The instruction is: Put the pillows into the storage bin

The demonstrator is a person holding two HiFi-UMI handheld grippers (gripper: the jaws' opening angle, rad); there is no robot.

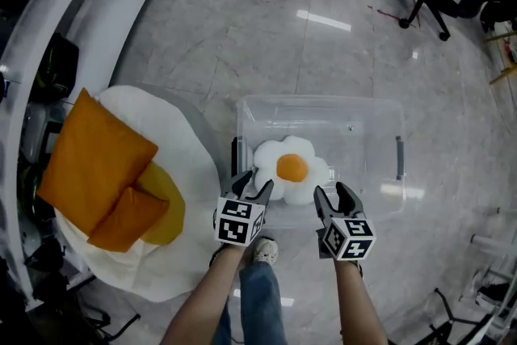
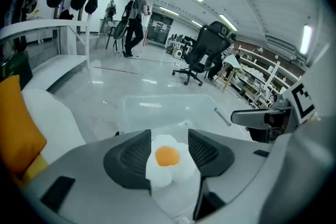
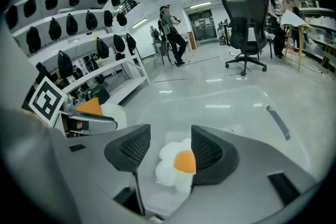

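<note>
**Q:** Which step is shown?
**A:** One delivery looks complete. The egg pillow (image 1: pixel 292 168) lies inside the storage bin (image 1: pixel 380 105). The left gripper (image 1: pixel 253 186) and right gripper (image 1: pixel 334 196) hover at its near rim, jaws apart and empty.
**Q:** Next?
**A:** Likely the orange pillows (image 1: pixel 95 157) (well apart, at left), which need a fresh clamp.

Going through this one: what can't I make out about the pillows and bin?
- Right gripper view: egg pillow, right side behind a jaw.
- Head view: storage bin, near rim partly covered by left hand-held gripper and right hand-held gripper.
- Left gripper view: orange pillow, cut by left edge.
- Head view: large egg cushion, partly under orange pillow.
</note>
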